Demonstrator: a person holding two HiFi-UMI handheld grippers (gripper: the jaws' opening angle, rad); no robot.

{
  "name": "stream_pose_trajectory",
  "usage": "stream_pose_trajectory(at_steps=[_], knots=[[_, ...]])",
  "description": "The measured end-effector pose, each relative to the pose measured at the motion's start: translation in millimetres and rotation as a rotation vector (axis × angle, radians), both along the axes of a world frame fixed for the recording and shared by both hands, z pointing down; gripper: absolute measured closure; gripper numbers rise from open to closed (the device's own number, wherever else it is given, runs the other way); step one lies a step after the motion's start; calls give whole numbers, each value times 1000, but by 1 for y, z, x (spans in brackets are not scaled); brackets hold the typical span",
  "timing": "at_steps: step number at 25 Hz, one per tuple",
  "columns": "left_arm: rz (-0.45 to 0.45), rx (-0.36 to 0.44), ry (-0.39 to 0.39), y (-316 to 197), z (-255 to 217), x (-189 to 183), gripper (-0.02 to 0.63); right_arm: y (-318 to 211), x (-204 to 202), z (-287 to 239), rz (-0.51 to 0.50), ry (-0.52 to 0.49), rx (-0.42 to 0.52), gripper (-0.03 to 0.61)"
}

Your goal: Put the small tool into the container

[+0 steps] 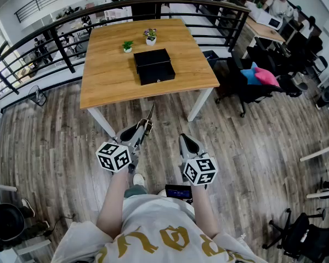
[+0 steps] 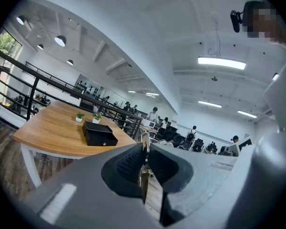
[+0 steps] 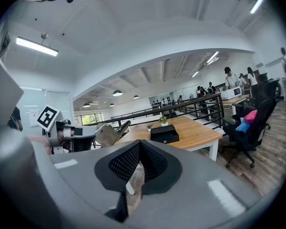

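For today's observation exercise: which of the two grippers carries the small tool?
The left gripper: its jaws are shut on the thin small tool. The right gripper is shut on nothing.

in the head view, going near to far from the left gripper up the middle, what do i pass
left gripper → thin metal tool → light wooden table → black rectangular box → small green potted plant → small flowering potted plant → black metal railing
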State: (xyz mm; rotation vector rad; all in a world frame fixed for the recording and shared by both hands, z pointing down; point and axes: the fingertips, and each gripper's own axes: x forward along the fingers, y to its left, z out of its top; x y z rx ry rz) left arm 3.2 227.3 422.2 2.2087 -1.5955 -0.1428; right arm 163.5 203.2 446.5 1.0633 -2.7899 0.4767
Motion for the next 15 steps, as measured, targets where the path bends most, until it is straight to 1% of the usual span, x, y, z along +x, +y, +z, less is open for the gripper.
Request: stream_pose_trajectory(at_steps=[3,7,9,15], knots=[[5,5,4,0,4,2,583,-1,2,3,0,-6,4,555],[14,-14,-2,-2,11,9,582,-5,14,6,31,-13,-9,555],[31,-9,-3,-3,9,15,583,-7,18,7,42,-15,-14,555],[55,-8,-2,-23,10,17,583,-20,22,11,71,14,-34,554]])
